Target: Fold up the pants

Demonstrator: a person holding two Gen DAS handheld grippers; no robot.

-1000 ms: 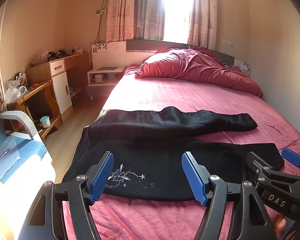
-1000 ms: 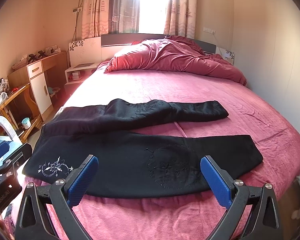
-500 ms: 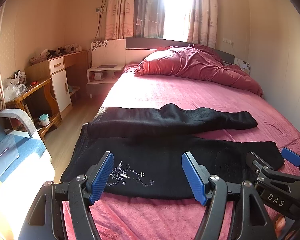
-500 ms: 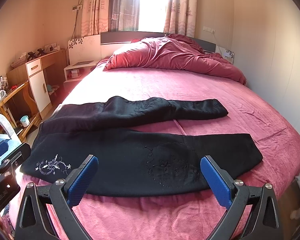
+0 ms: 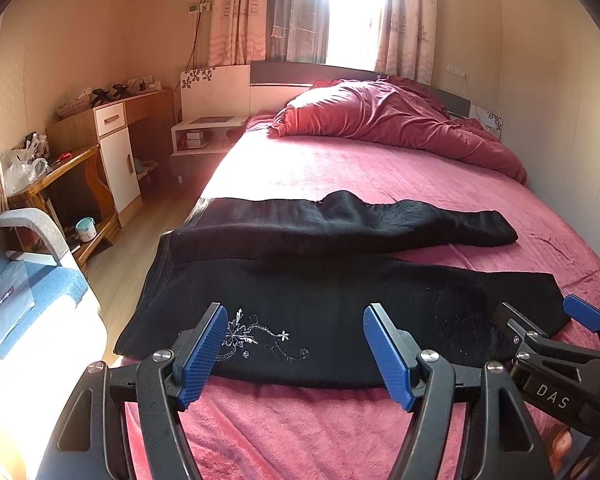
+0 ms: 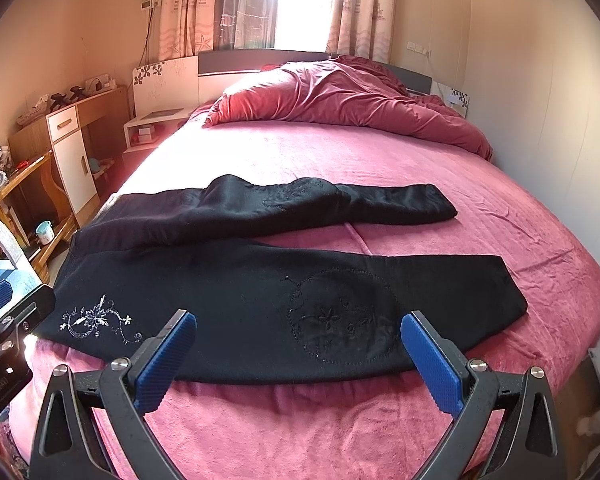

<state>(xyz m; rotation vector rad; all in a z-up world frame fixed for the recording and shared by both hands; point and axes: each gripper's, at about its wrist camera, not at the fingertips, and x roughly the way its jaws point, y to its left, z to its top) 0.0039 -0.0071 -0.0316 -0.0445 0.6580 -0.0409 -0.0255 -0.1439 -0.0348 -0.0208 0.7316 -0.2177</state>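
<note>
Black pants (image 5: 320, 292) (image 6: 260, 292) lie spread across the pink bed (image 5: 340, 168) (image 6: 300, 160), waist at the left, both legs running to the right. White flower embroidery marks the near leg by the waist. My left gripper (image 5: 296, 348) hovers open above the near edge of the pants at the embroidery, with nothing between its blue pads. My right gripper (image 6: 298, 356) hovers open above the near edge further right, at a stitched round patch. Each gripper shows at the edge of the other's view.
A crumpled red duvet (image 5: 396, 124) is heaped at the headboard. Left of the bed stand a white bedside shelf (image 5: 208, 132), a wooden desk with a white cabinet (image 5: 112, 148) and a blue-cushioned chair (image 5: 24, 280). A wall runs close along the bed's right side.
Both views have tilted slightly, so the pants sit a little lower in the frames. The grippers stay open and the pants lie as before.
</note>
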